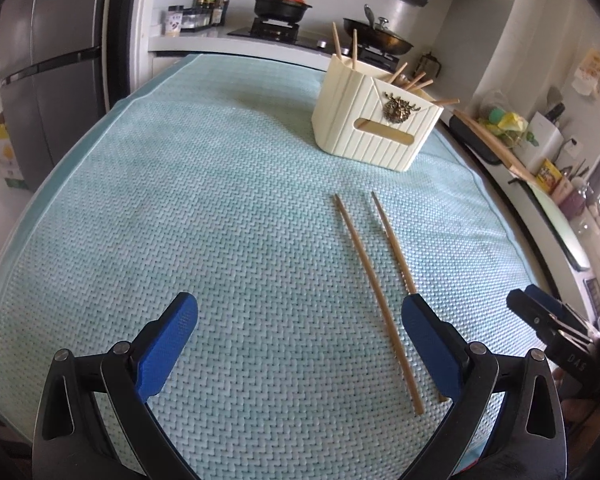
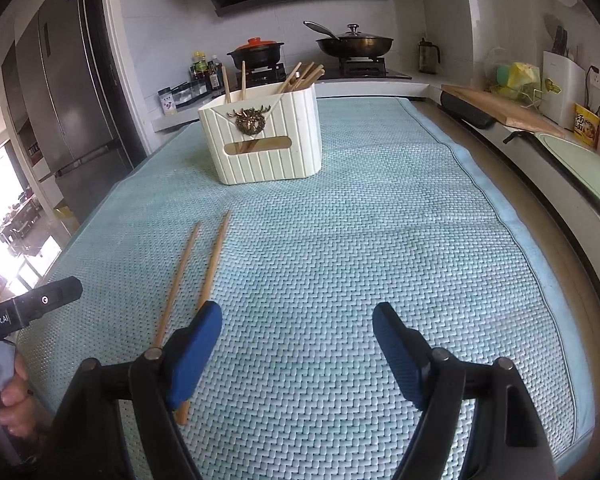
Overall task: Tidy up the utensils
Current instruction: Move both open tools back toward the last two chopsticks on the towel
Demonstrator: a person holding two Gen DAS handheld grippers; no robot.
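Two wooden chopsticks (image 1: 374, 288) lie side by side on a light blue woven mat (image 1: 220, 200), also seen as chopsticks (image 2: 196, 272) in the right wrist view. A cream ribbed holder (image 1: 374, 118) with a brass ornament stands farther back with several chopsticks in it; the same holder (image 2: 266, 138) shows in the right wrist view. My left gripper (image 1: 300, 312) is open above the mat, its right finger over the near end of one chopstick. My right gripper (image 2: 298, 320) is open, with the chopsticks under and beside its left finger. Nothing is held.
A stove with a black pot (image 1: 282, 4) and a lidded wok (image 2: 354, 42) sits behind the mat. A fridge (image 1: 48, 68) stands left. A cutting board (image 2: 504, 108) and counter clutter line the right edge. A hand (image 2: 8, 400) grips the left tool's handle.
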